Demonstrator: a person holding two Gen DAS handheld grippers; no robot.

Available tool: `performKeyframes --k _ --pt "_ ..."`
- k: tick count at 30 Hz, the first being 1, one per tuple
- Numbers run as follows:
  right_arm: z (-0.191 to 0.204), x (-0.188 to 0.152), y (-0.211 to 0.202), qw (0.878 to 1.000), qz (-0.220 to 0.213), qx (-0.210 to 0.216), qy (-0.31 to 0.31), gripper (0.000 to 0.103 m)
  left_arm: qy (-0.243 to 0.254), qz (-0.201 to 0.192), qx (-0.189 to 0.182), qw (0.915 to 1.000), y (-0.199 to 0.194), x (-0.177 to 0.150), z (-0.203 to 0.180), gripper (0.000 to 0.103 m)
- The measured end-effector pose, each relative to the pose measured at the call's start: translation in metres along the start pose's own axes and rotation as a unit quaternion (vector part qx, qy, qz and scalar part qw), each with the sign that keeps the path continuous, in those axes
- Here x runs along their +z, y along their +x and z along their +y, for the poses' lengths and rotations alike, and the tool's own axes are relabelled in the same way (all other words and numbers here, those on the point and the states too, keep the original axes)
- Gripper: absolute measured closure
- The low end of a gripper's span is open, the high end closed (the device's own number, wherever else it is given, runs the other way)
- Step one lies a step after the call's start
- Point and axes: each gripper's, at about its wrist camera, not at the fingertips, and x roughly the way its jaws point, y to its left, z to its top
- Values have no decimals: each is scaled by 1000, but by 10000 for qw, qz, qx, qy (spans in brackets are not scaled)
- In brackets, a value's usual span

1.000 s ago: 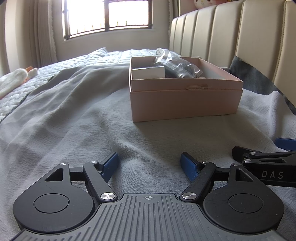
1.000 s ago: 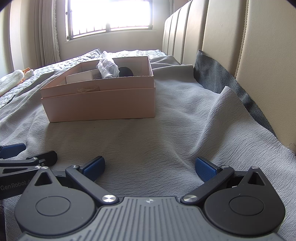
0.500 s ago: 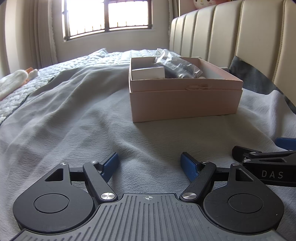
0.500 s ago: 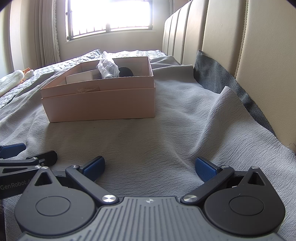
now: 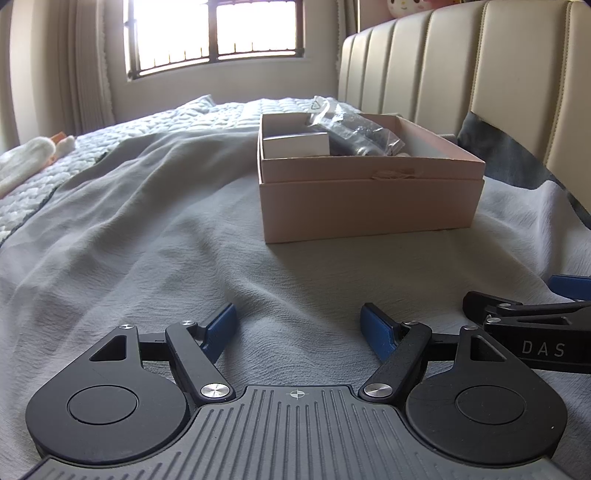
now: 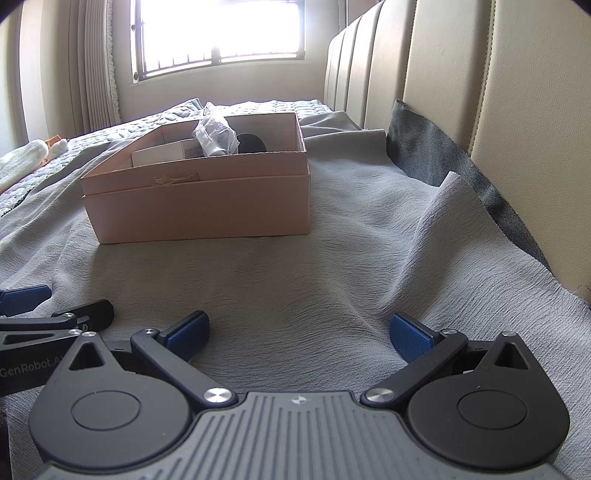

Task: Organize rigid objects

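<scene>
Both the left gripper (image 5: 299, 328) and the right gripper (image 6: 299, 332) gape wide, holding nothing, over the crinkled grey bedsheet (image 5: 147, 236) before a rectangular pink cardboard box (image 5: 369, 203) holding what appears to be a crumpled clear plastic bag (image 5: 351, 127).

Both wrist cameras sit low over the grey bedspread (image 5: 155, 229), looking forward along their own open fingers toward the barred window (image 6: 218, 33) — headboard (image 5: 480, 74) on the right in each. Left view has the pink cardboard box (image 5: 369, 206) ahead and right, near; right view has it ahead and left. Shared: box, bedspread, window, headboard — each view also catches the other gripper at its inner edge.
</scene>
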Motion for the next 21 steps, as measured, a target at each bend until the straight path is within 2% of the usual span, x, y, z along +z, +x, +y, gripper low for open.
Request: performKeyframes --k 21 --pt "0 0 0 10000 -3 2 1 0 12 9 7 10000 0 0 -1 23"
